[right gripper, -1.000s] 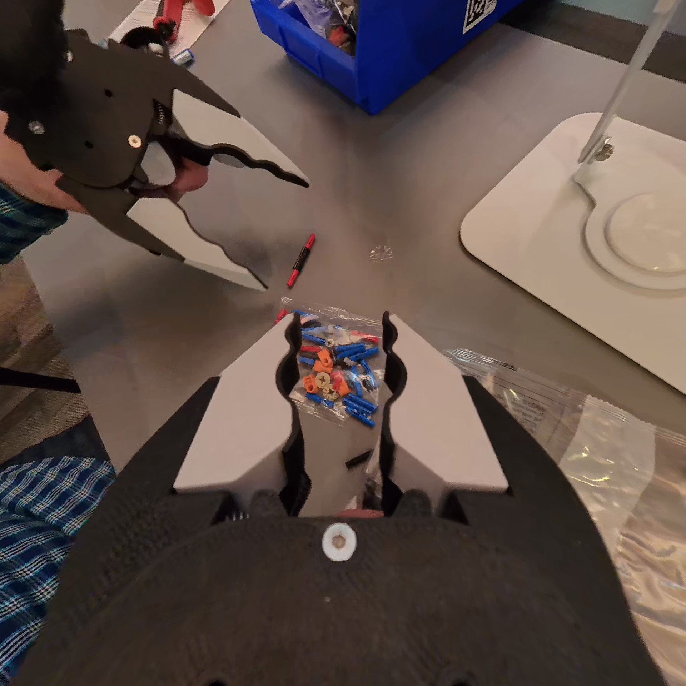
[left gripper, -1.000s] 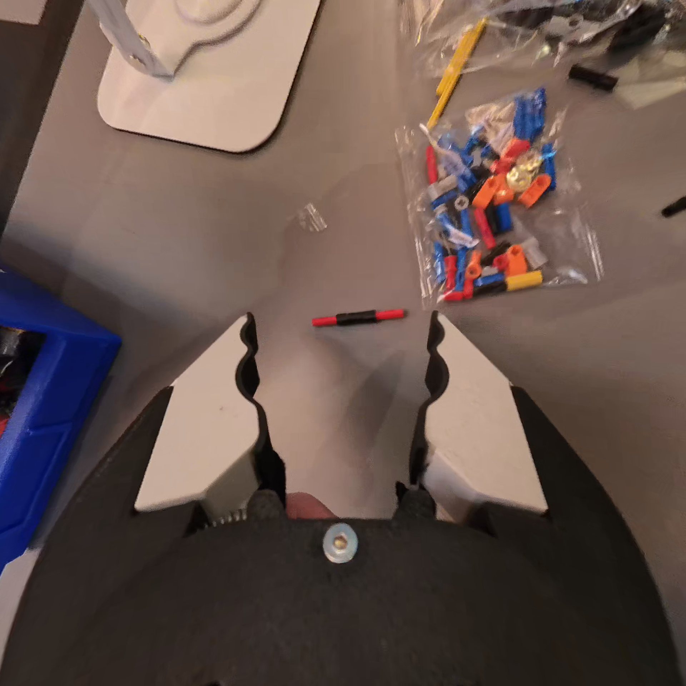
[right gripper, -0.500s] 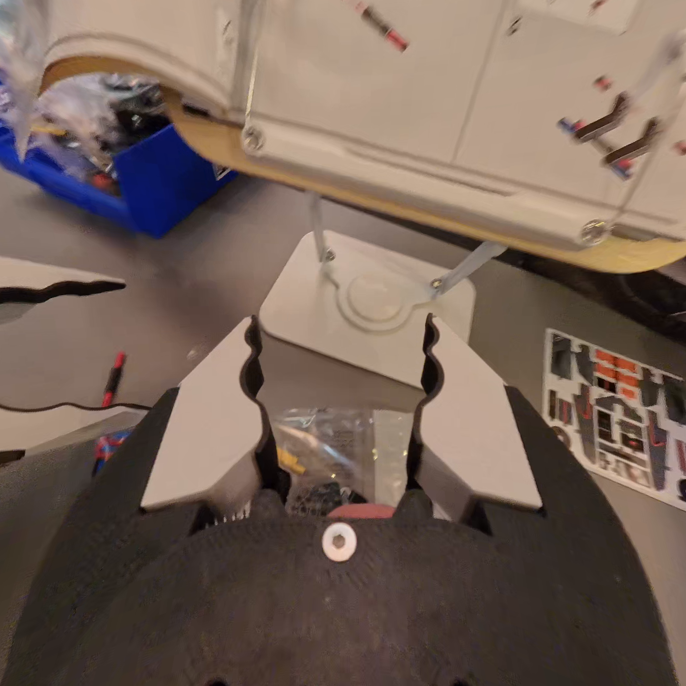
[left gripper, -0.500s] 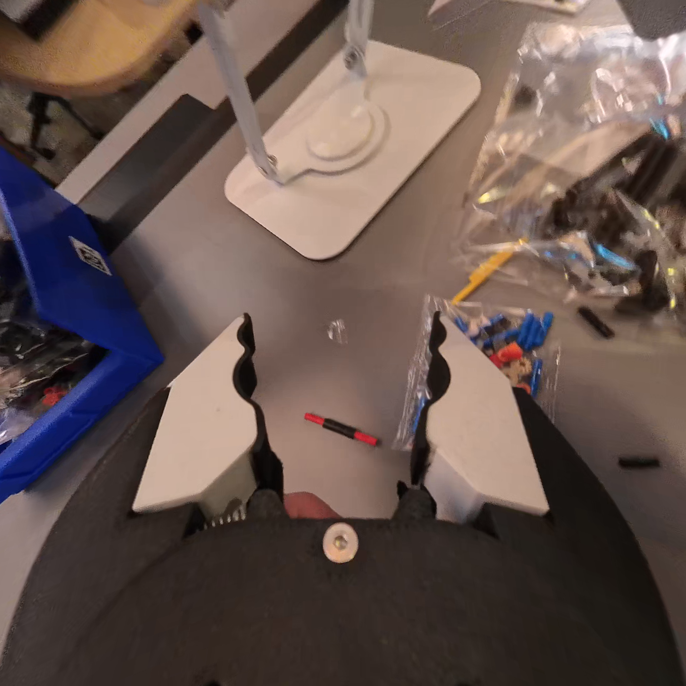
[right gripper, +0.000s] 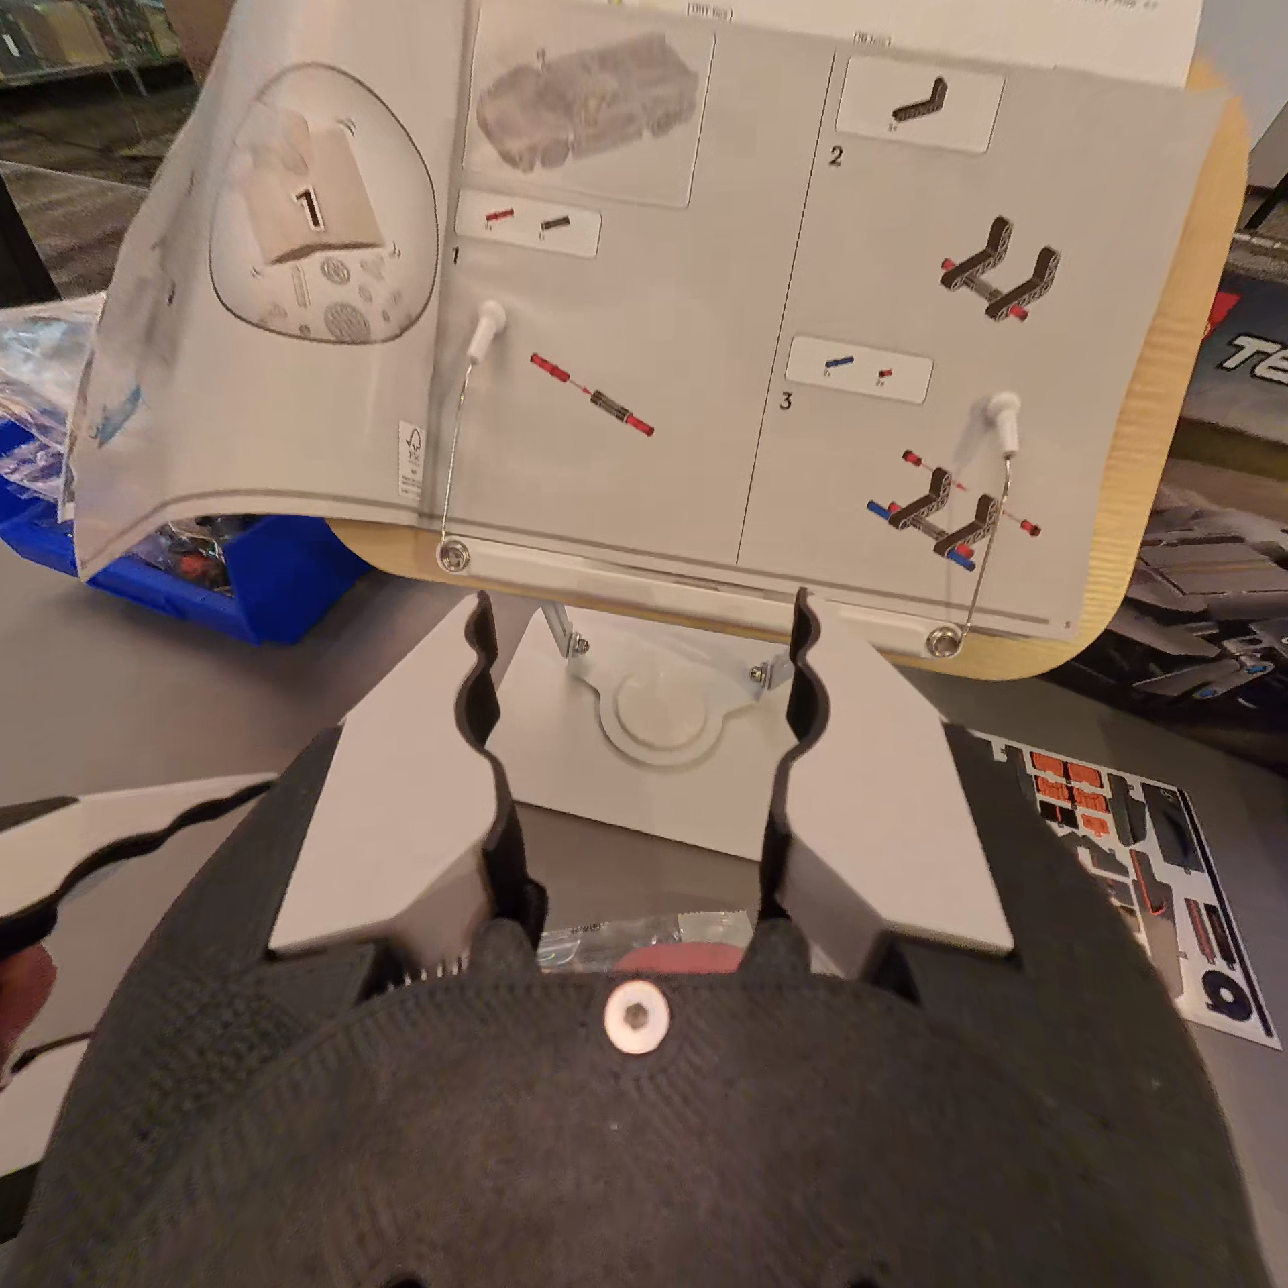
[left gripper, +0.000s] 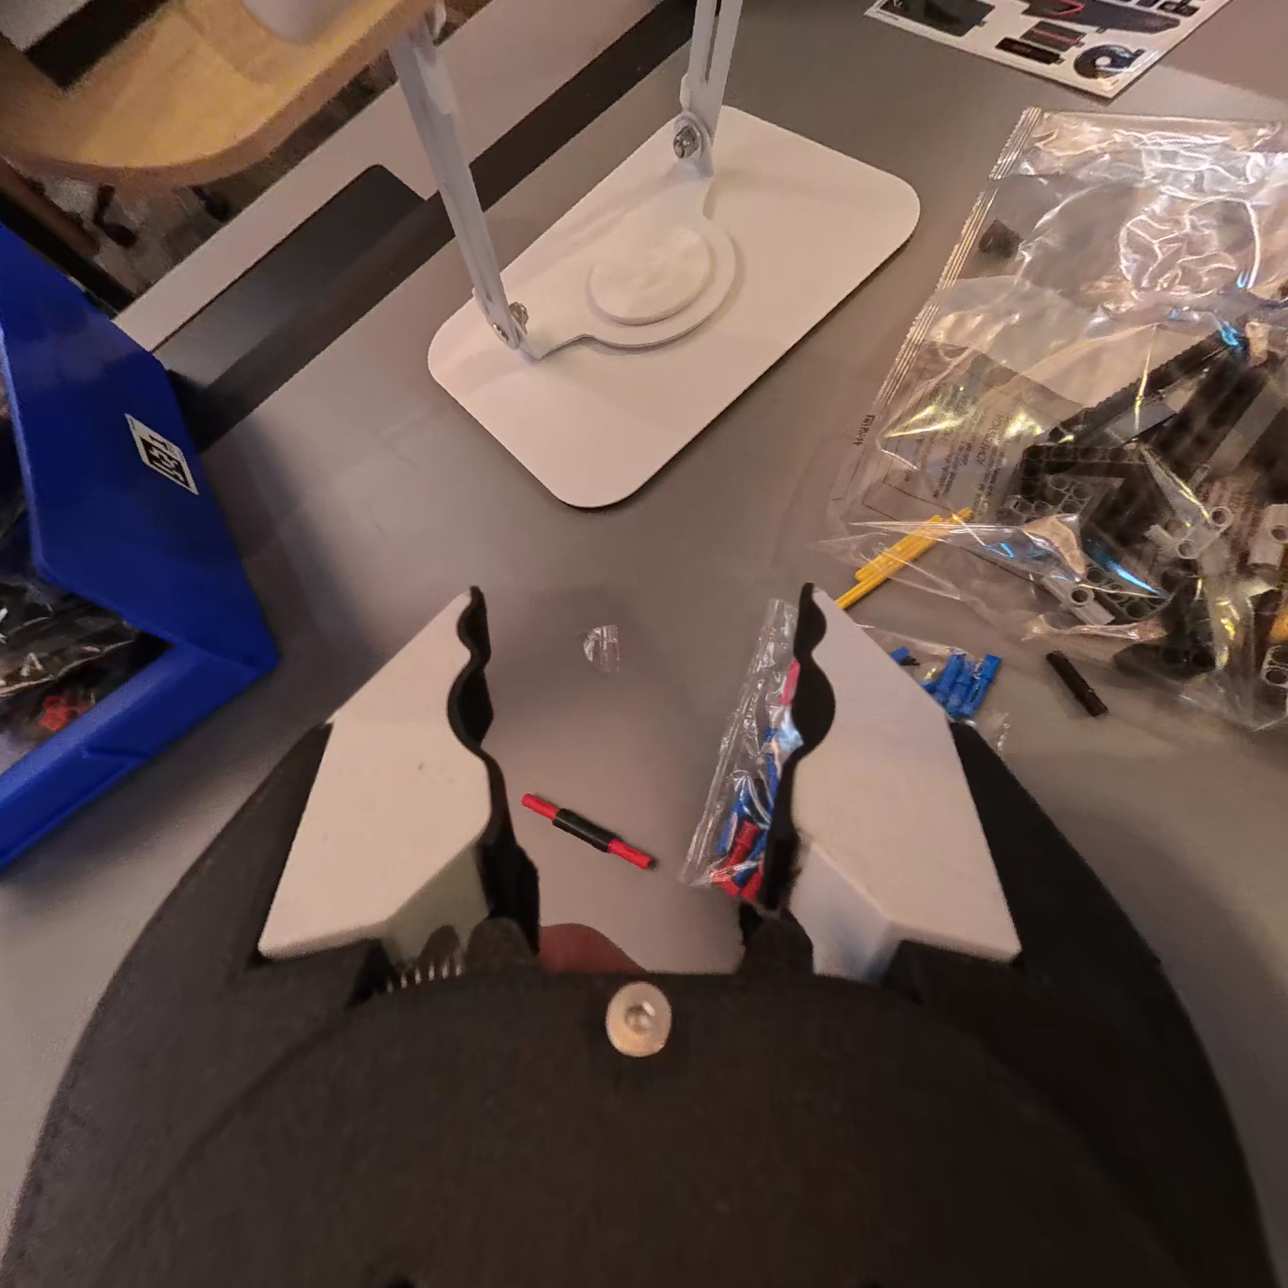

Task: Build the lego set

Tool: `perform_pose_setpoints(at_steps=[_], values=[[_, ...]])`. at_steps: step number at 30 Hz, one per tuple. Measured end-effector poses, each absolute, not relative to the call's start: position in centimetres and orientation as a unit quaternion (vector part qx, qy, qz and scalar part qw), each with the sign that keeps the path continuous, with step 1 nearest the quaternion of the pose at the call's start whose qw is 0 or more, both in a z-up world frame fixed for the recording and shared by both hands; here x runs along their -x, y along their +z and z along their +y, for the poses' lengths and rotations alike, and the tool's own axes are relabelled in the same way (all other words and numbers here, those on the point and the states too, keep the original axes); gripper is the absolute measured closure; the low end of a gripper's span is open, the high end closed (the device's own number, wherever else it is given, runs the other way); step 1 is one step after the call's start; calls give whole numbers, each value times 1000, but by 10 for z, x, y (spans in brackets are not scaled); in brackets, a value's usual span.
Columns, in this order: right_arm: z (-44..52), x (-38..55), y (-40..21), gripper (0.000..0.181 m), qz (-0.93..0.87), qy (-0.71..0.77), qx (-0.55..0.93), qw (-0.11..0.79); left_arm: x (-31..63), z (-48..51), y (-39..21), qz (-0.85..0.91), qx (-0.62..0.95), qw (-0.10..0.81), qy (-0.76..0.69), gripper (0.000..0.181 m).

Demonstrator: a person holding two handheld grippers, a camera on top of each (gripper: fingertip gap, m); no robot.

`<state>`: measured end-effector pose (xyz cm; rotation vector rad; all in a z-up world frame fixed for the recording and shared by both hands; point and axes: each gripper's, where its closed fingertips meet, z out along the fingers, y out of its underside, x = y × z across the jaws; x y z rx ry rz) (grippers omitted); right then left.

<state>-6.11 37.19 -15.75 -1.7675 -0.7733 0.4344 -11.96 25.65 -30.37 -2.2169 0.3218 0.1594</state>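
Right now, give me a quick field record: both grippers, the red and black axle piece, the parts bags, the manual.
left gripper: open, empty, above the table
right gripper: open, empty, pointed at the manual
axle piece: lying flat on the table, between the left gripper's fingers in view, not touched
small bag: right of the axle piece, partly behind the right finger
large bag: far right
manual: open on a stand
blue bin: left
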Motion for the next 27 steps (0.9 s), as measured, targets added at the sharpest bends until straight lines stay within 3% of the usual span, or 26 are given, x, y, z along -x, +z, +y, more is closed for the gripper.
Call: perform_pose_setpoints(at_steps=[27], values=[[380, 59, -147, 98, -314, 189, 744, 559, 120, 258, -323, 123, 897, 418, 72, 91]])
